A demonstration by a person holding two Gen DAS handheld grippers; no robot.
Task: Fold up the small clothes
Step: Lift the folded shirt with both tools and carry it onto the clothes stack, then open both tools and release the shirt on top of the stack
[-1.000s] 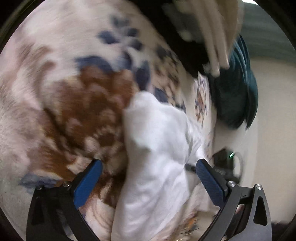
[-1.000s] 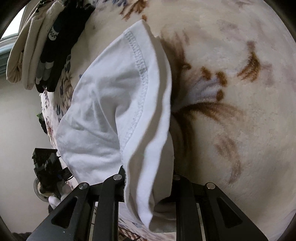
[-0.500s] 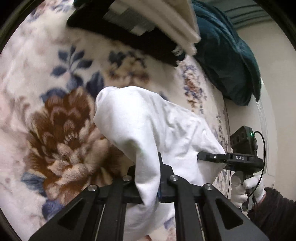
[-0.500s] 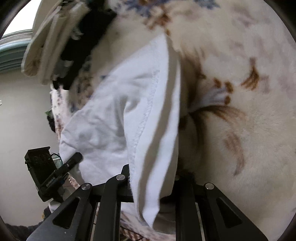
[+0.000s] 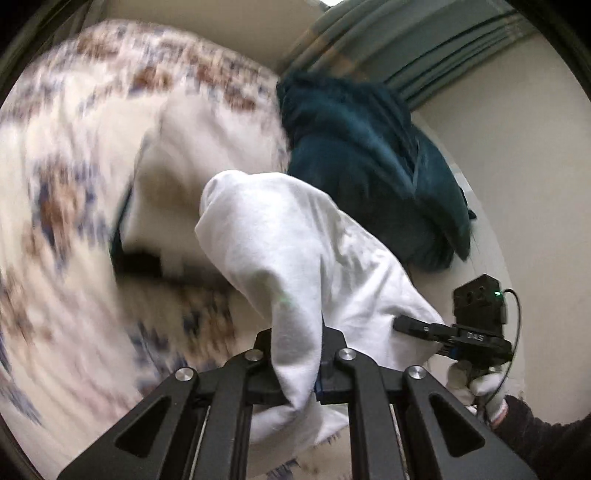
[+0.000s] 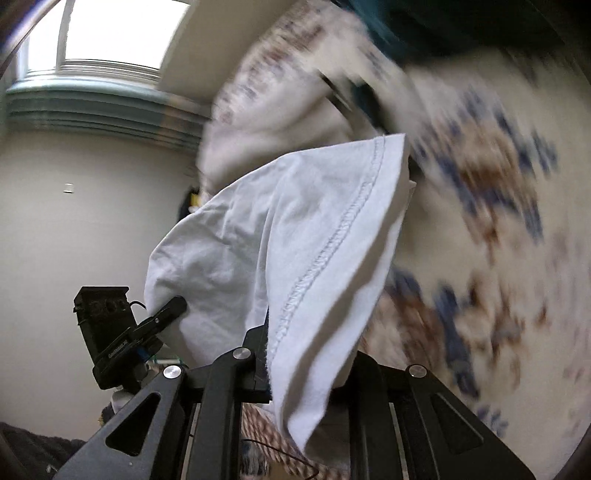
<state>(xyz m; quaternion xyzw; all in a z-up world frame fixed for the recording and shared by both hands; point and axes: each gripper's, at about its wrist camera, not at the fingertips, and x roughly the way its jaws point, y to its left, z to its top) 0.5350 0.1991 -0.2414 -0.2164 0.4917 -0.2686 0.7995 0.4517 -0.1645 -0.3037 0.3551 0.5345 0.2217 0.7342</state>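
A plush floral blanket (image 5: pixel 66 192) in cream, brown and blue is lying blurred beyond and below both grippers, with a dark teal cushion (image 5: pixel 369 166) resting past the left gripper (image 5: pixel 295 365) against a plain pale wall under striped teal curtains (image 6: pixel 92 107) and a bright window (image 6: pixel 110 33). A soft white cotton garment (image 6: pixel 295 229) with a stitched hem is hanging stretched between the two tools, off the blanket. The left gripper is pinching one bunched corner, the right gripper (image 6: pixel 306 362) is clamping the hemmed edge, a white-gloved hand (image 5: pixel 476 387) gripping its handle.
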